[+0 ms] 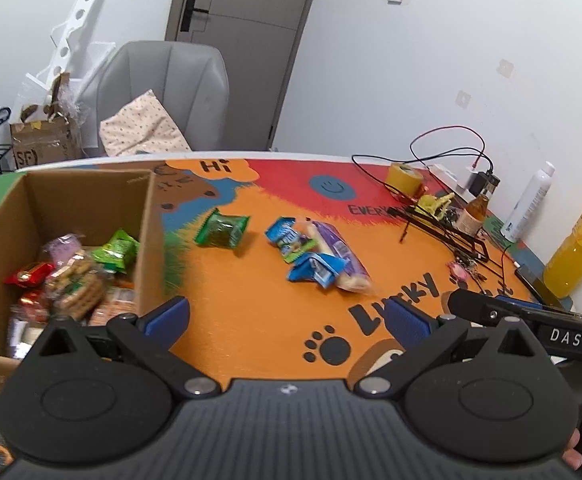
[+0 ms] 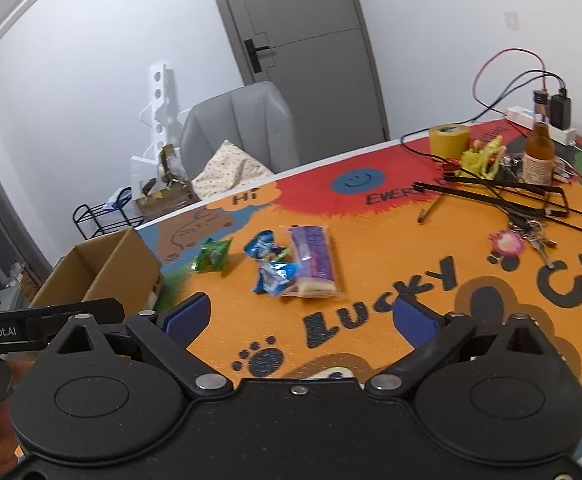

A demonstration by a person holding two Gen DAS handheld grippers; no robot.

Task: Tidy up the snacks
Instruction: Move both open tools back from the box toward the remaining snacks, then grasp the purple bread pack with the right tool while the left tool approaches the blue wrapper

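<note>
fingers [image 2: 187,316] of both grippers spread wide and empty; purple packet [image 2: 315,260] on the table [image 2: 371,280] looks light, crinkly, likely slippery, best pinched across its narrow middle.

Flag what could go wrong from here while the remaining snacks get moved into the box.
The two blue packets touch the purple-wrapped bar, so one pinch may drag a neighbour along. The green packet lies near the cardboard box wall, so a tool finger might bump it.
</note>
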